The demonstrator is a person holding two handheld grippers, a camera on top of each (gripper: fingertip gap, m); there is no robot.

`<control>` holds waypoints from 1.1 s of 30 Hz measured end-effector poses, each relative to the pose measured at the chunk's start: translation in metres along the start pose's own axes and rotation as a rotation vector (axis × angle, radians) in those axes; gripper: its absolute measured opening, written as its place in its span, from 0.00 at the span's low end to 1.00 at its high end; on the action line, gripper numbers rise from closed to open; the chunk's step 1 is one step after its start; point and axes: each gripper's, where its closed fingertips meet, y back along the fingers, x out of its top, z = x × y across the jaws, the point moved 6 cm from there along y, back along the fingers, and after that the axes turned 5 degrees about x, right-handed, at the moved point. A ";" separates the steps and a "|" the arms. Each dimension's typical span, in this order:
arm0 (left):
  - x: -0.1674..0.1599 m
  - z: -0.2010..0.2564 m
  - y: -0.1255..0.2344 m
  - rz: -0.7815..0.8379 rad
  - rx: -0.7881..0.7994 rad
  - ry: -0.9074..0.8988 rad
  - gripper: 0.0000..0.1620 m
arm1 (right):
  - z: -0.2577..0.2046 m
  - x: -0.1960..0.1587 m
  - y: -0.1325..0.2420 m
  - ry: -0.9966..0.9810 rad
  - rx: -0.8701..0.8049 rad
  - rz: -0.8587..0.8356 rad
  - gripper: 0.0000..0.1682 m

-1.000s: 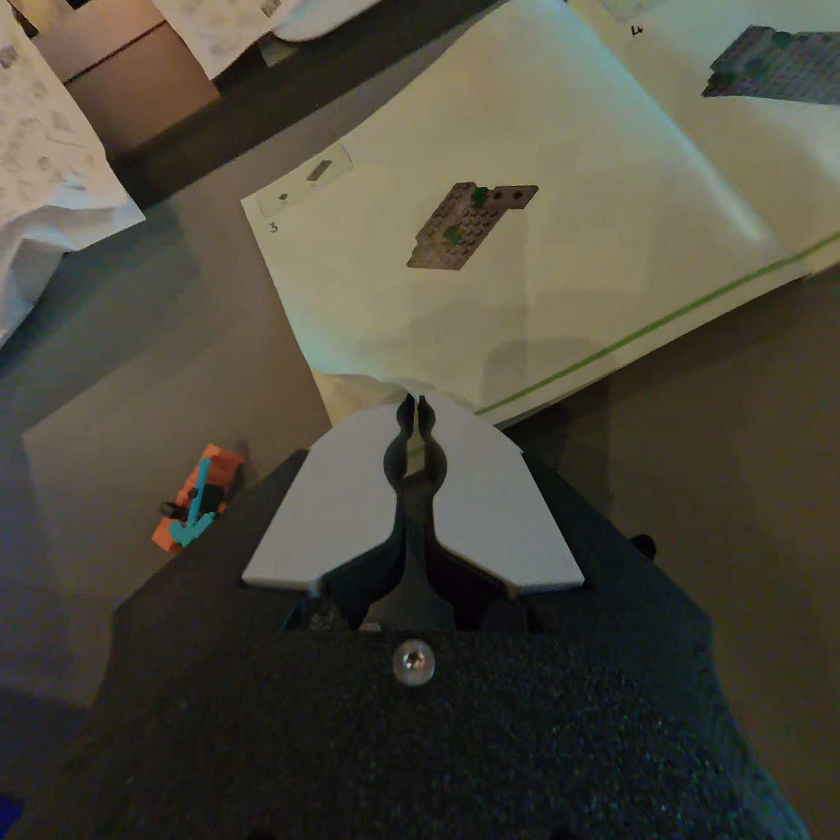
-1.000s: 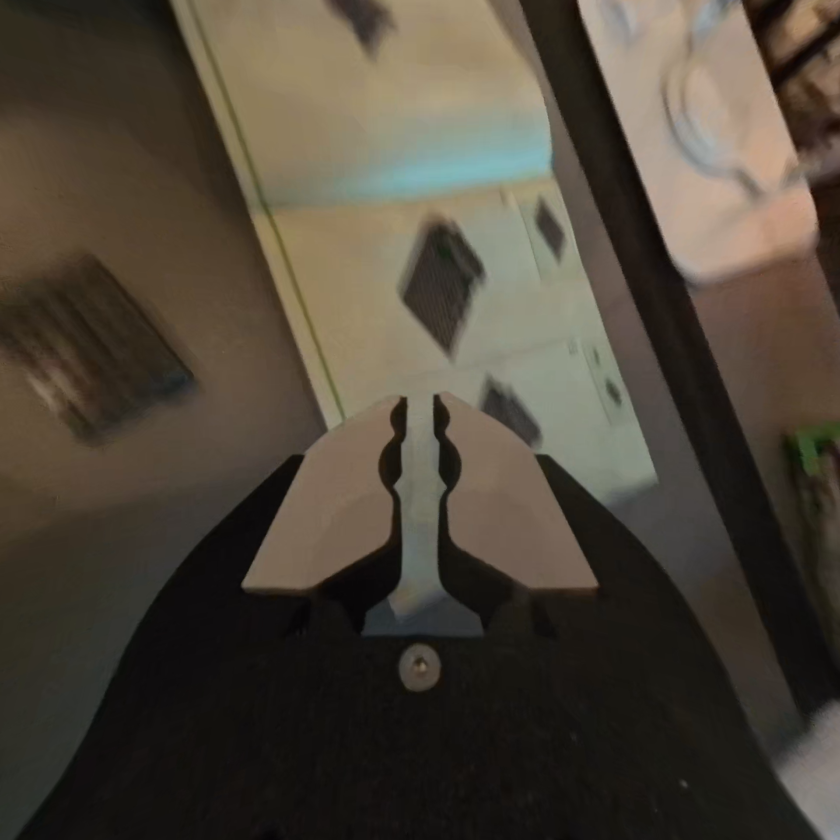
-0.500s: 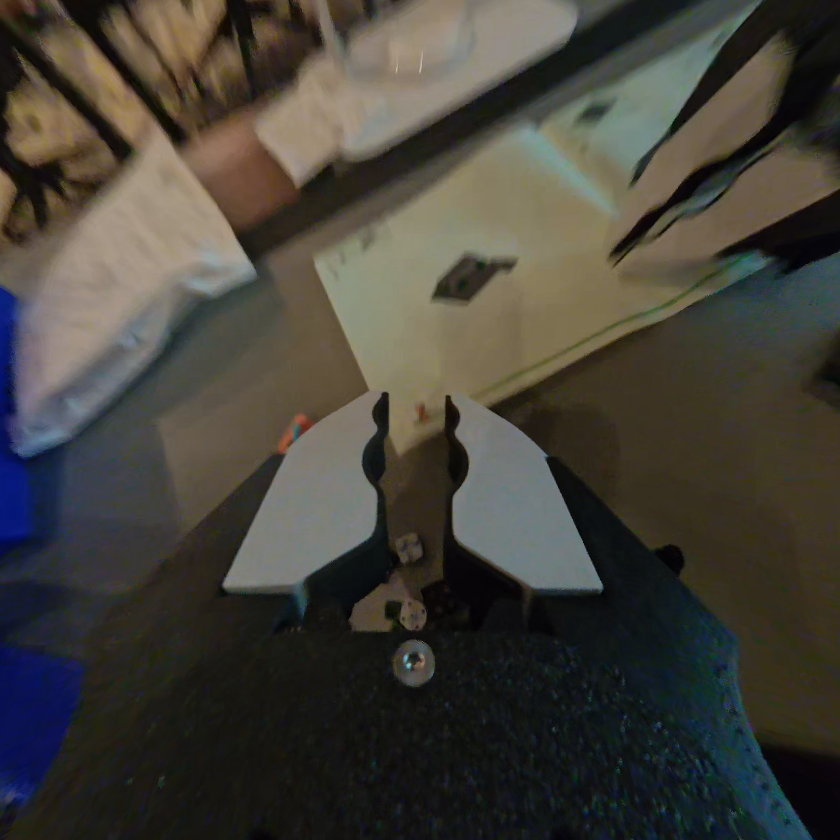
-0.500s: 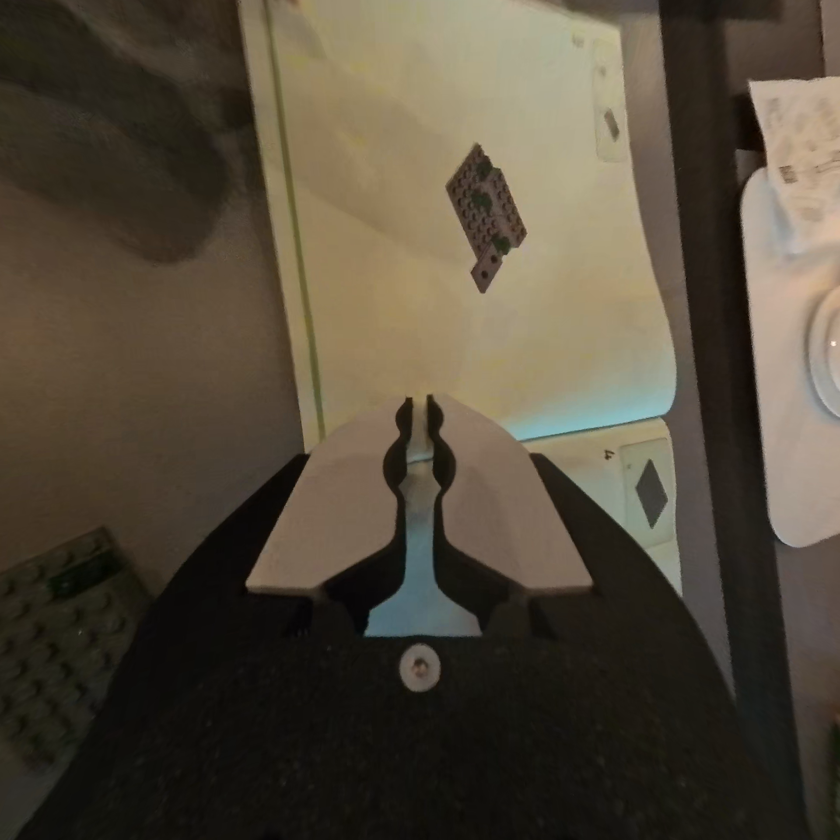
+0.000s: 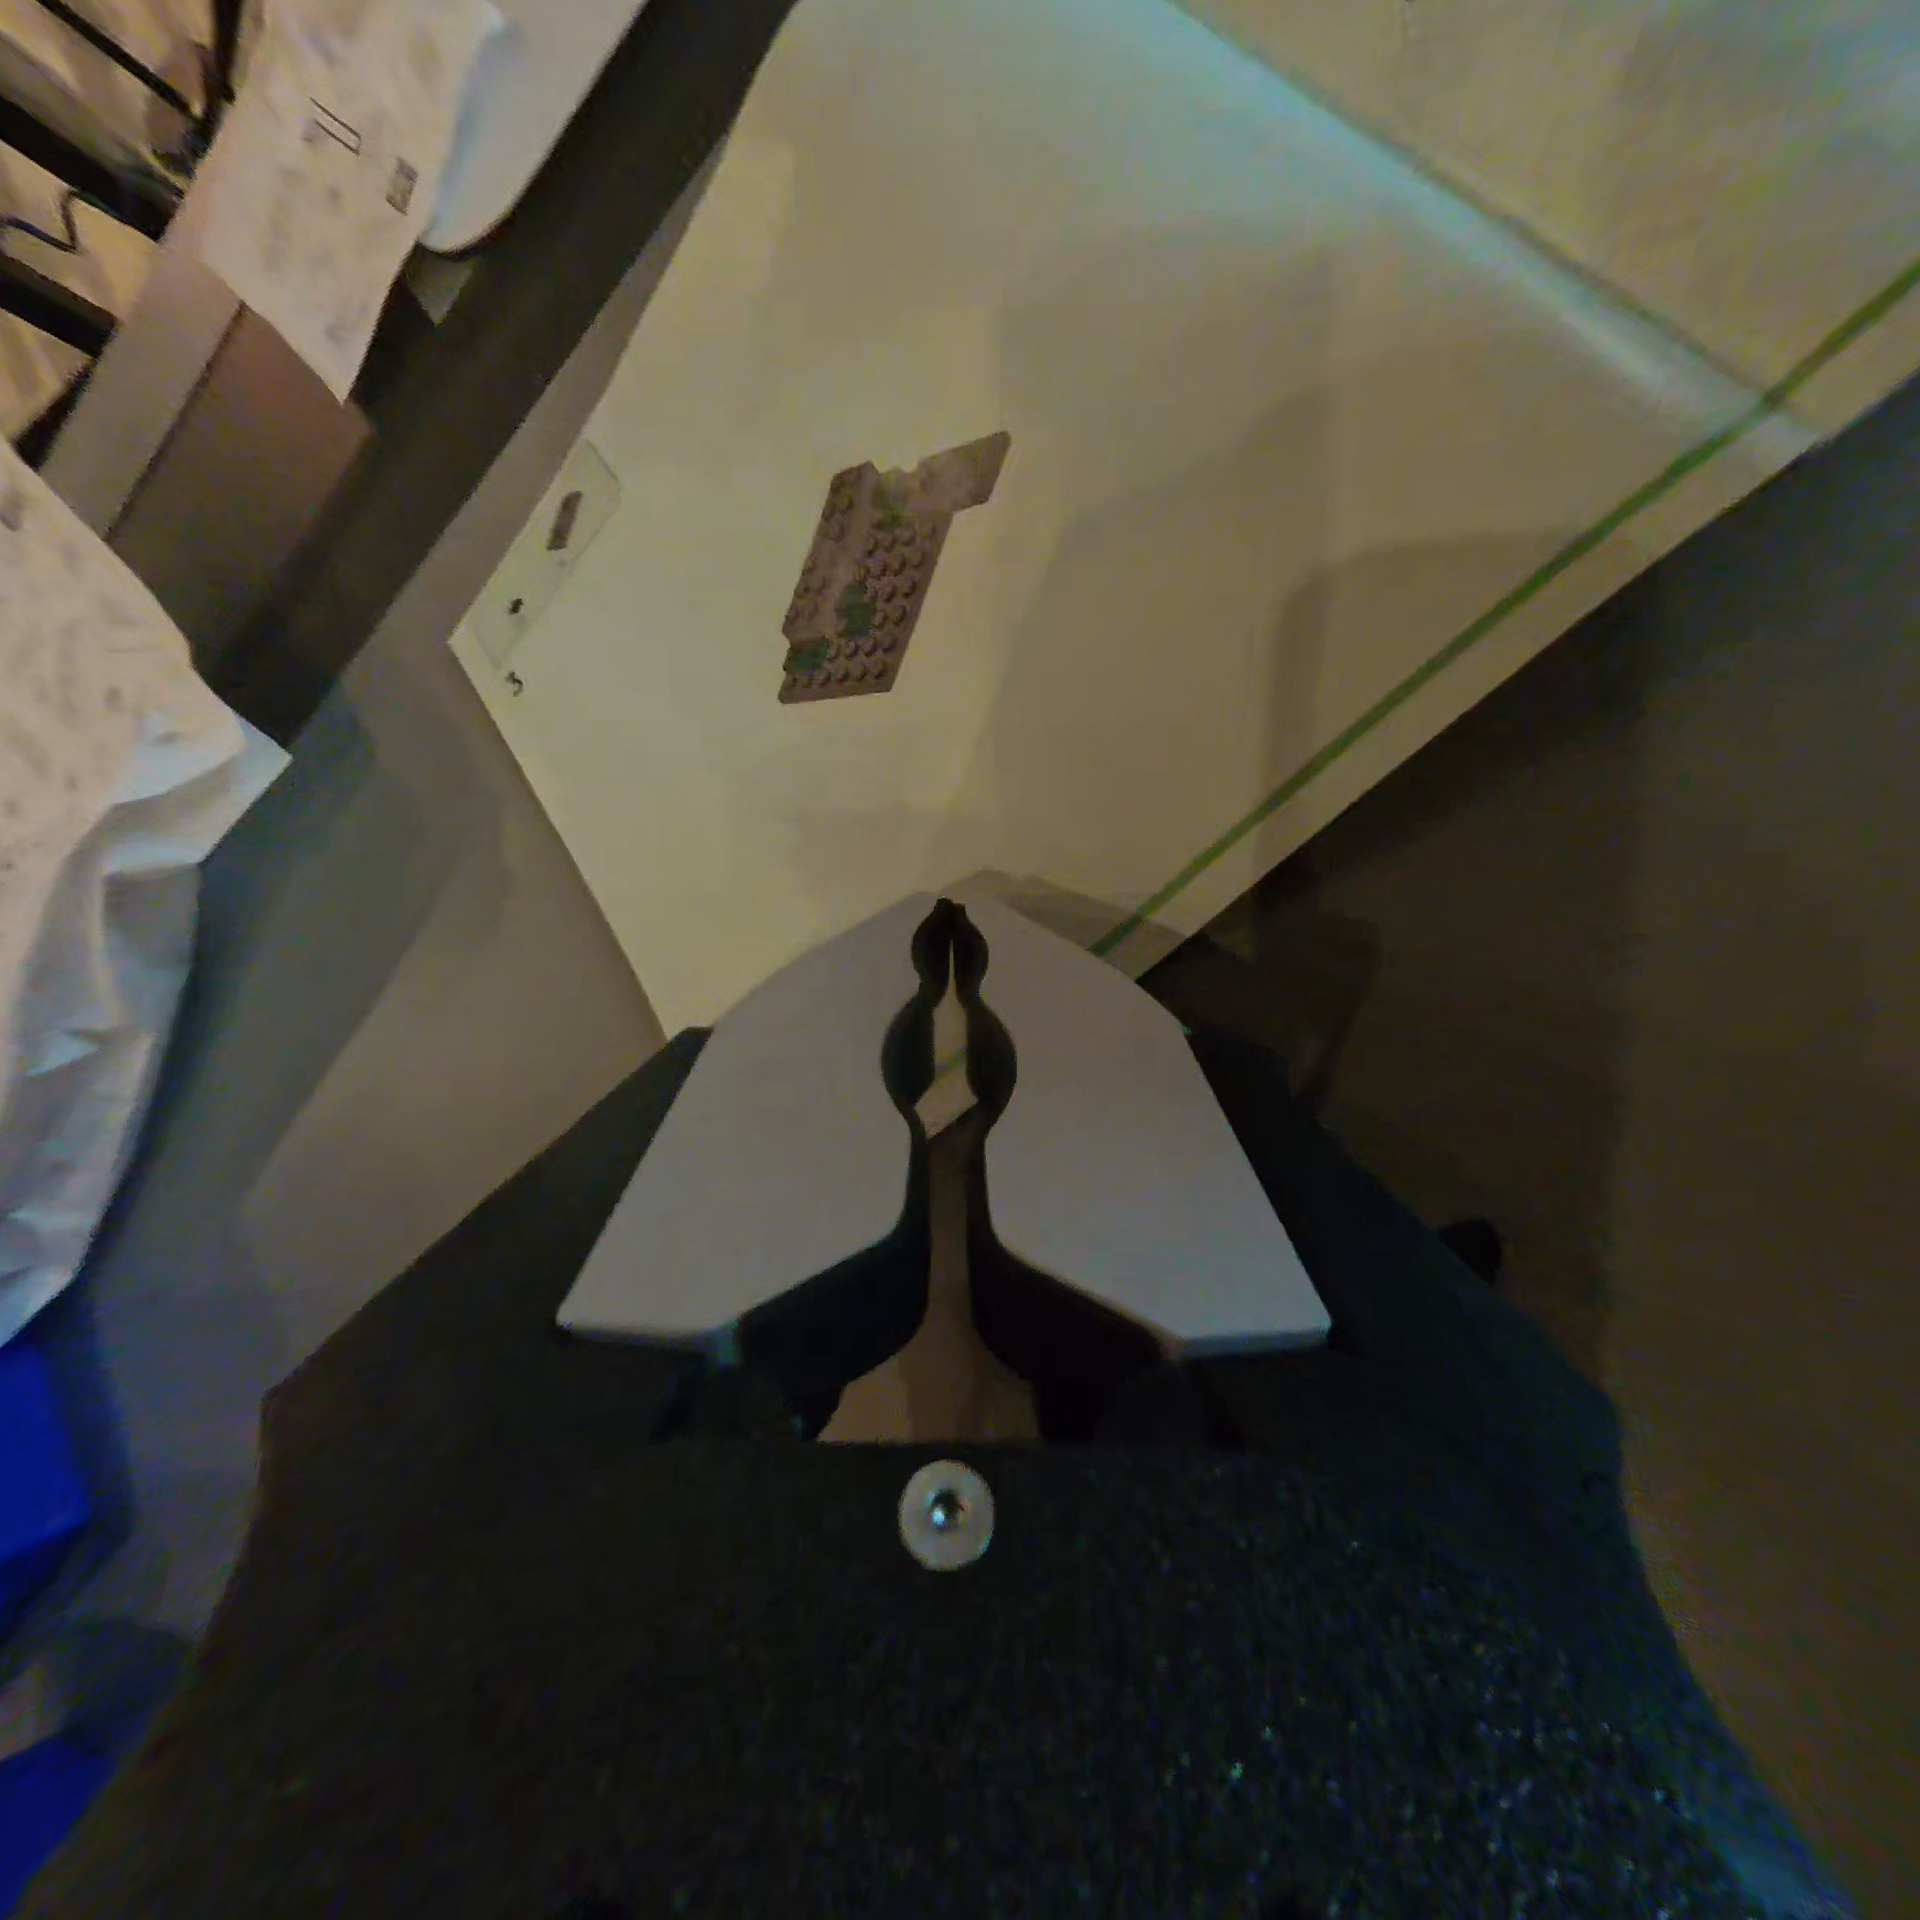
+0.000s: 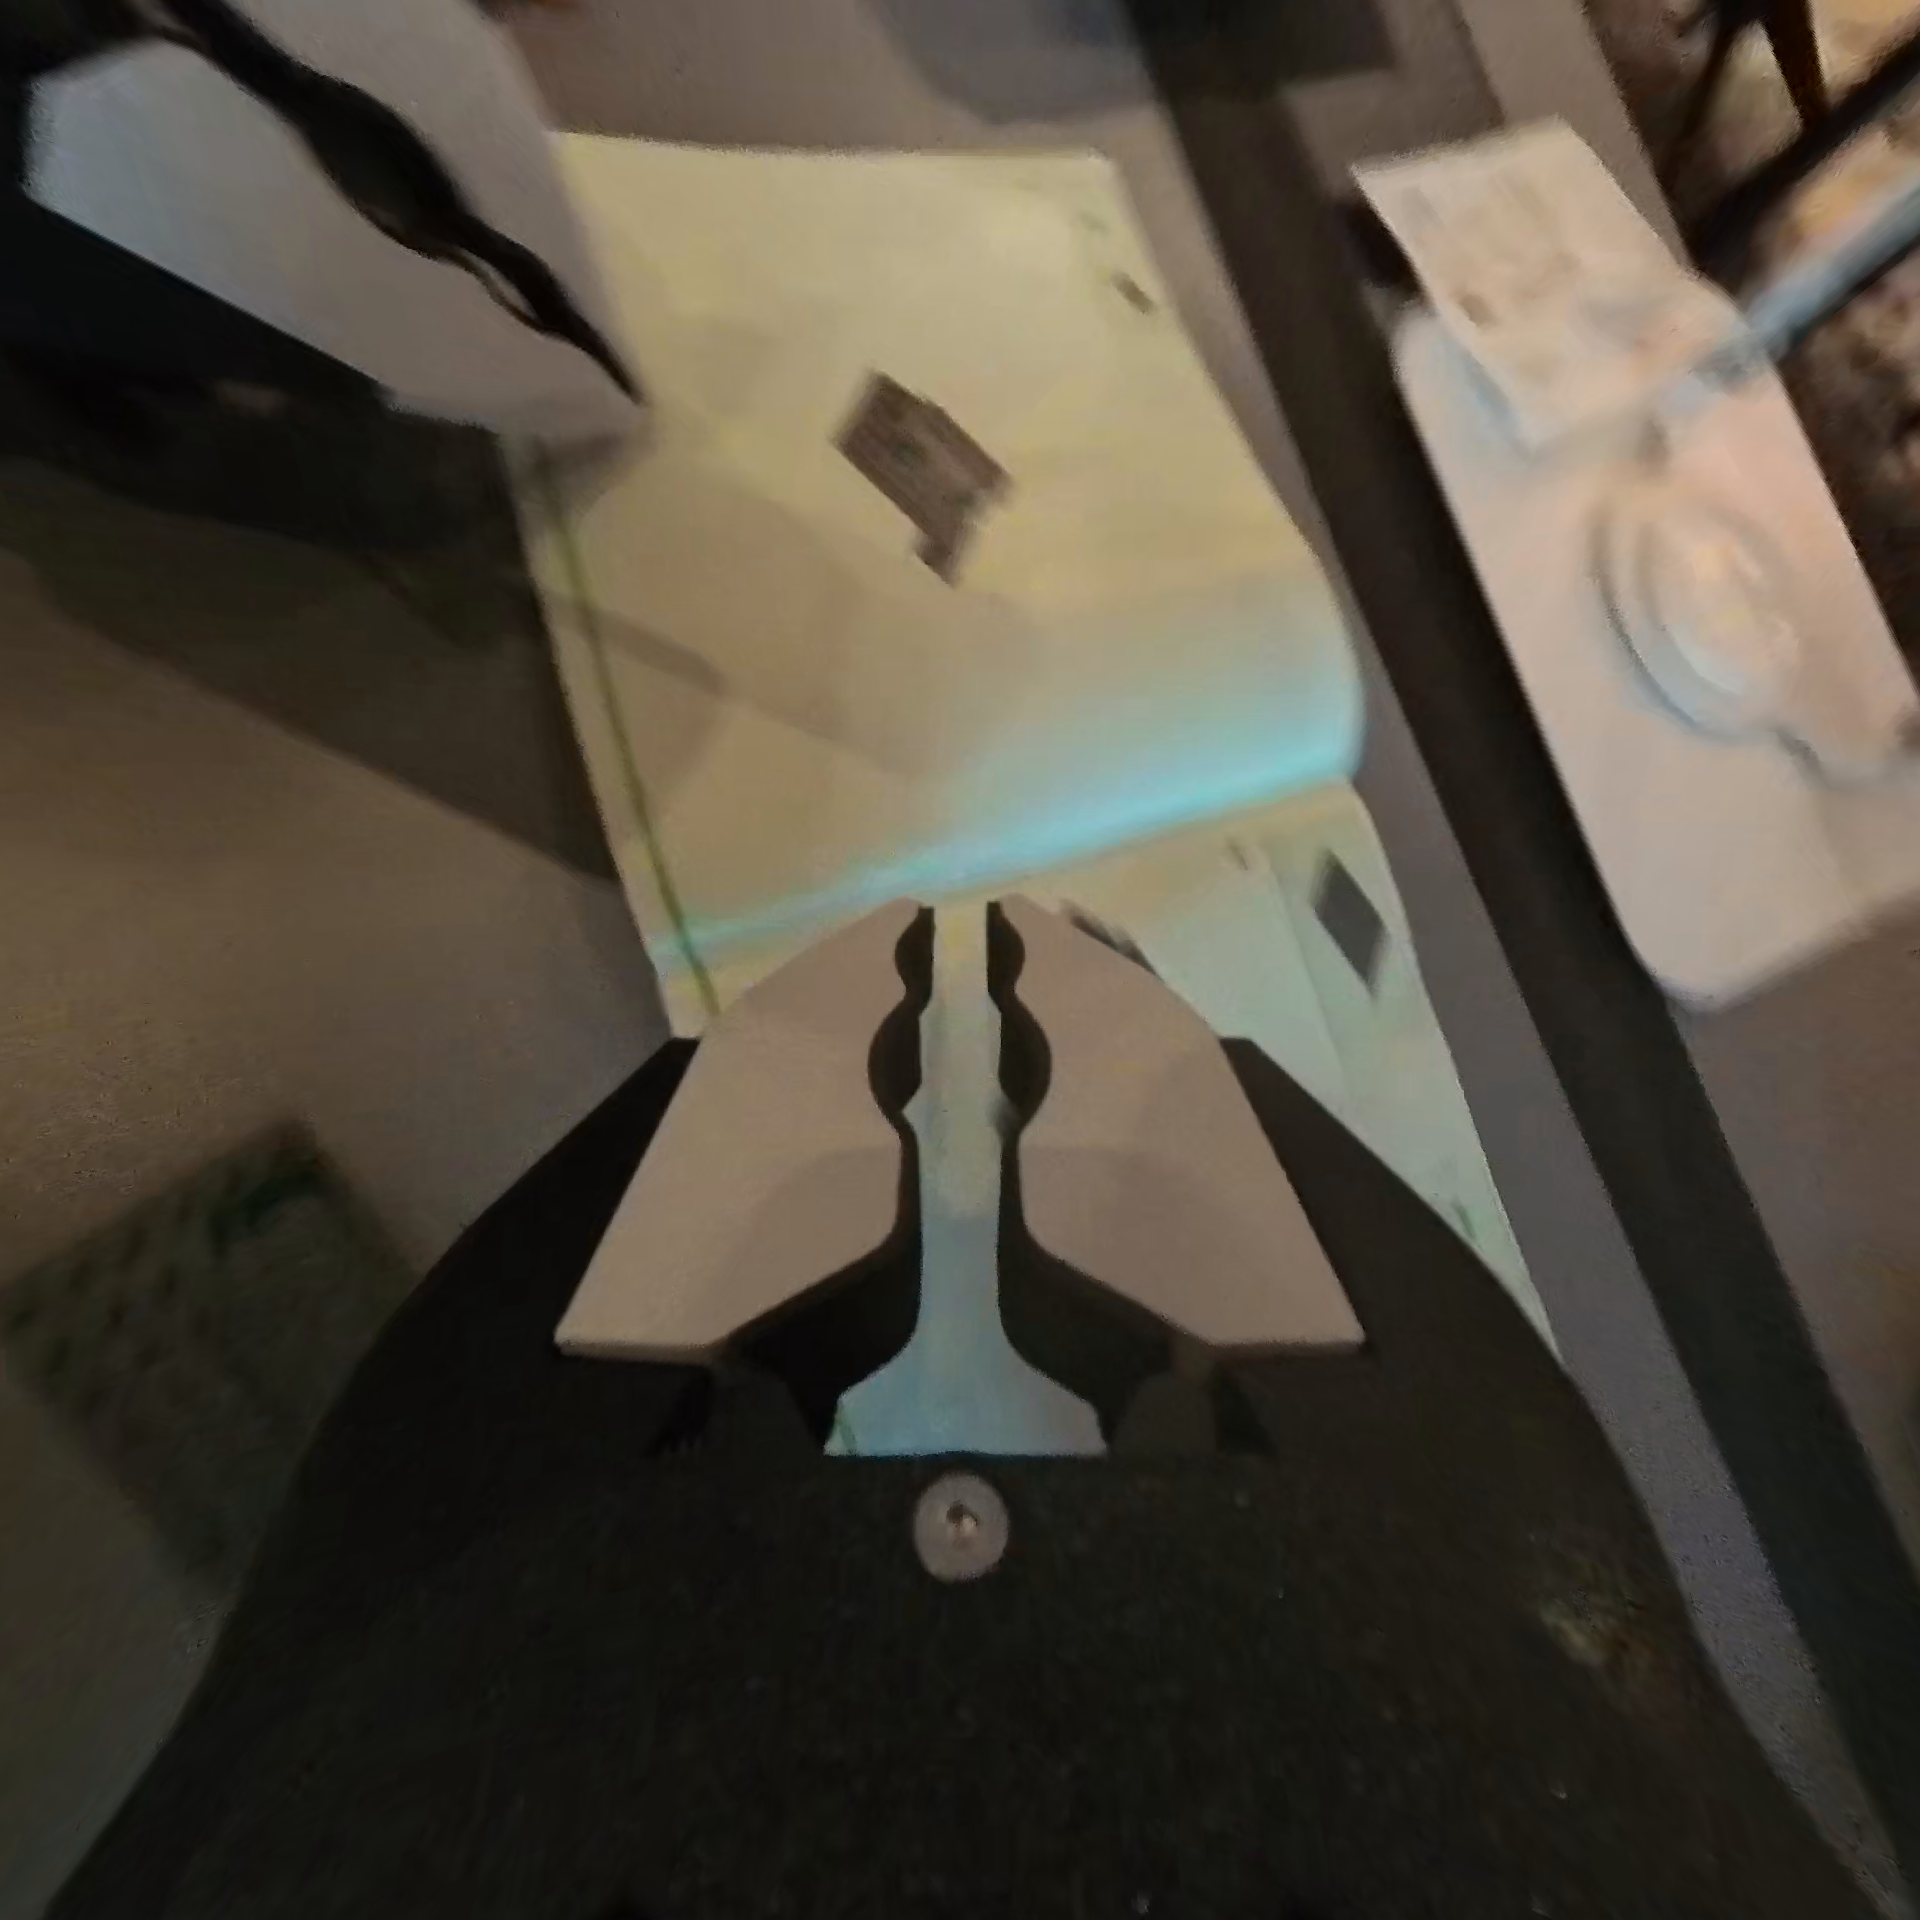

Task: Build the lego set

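Two hand-held grippers — left [image 5: 951, 914] clenched on nothing, right [image 6: 961, 914] slightly parted — over one instr. booklet [image 5: 1091, 416].

Cream instruction booklet [image 5: 1091, 343] with a thin green stripe along its edge, grey studded plate printed on it with green dots; grey-brown table [image 5: 1621, 1039]; white crumpled paper [image 5: 83, 831] speckled with grey print; left gripper [image 5: 948, 914] pale grey fingers on grainy black body; grey baseplate [image 6: 177, 1340] flecked green.

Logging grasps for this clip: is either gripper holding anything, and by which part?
Left gripper: shut on the pale instruction booklet's near corner. Right gripper: open, empty.
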 end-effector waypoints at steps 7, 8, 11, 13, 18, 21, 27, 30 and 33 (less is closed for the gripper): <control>-0.001 0.004 0.003 -0.023 0.036 -0.075 0.00 | 0.032 -0.094 0.048 -0.154 -0.116 -0.182 0.06; -0.001 0.004 0.003 -0.025 0.038 -0.077 0.00 | 0.033 -0.104 0.052 -0.172 -0.126 -0.197 0.06; 0.001 0.007 0.004 -0.028 0.023 -0.079 0.00 | 0.033 -0.116 0.058 -0.224 -0.112 -0.144 0.05; 0.003 0.010 0.005 -0.029 0.019 -0.089 0.00 | 0.036 -0.120 0.060 -0.230 -0.108 -0.132 0.05; 0.012 0.021 0.005 0.000 0.006 -0.135 0.00 | 0.050 -0.128 0.063 -0.219 -0.128 -0.124 0.04; 0.015 0.023 0.001 0.039 0.042 -0.177 0.00 | 0.053 -0.130 0.062 -0.200 -0.145 -0.116 0.00; 0.019 0.014 0.014 0.143 0.115 -0.169 0.00 | 0.047 -0.111 0.077 -0.152 -0.249 0.005 0.00; 0.025 0.002 0.040 0.232 0.138 -0.107 0.00 | 0.034 -0.097 0.096 -0.155 -0.273 0.100 0.00; 0.026 -0.002 0.067 0.328 0.105 -0.034 0.00 | 0.010 -0.086 0.113 -0.186 -0.258 0.199 0.00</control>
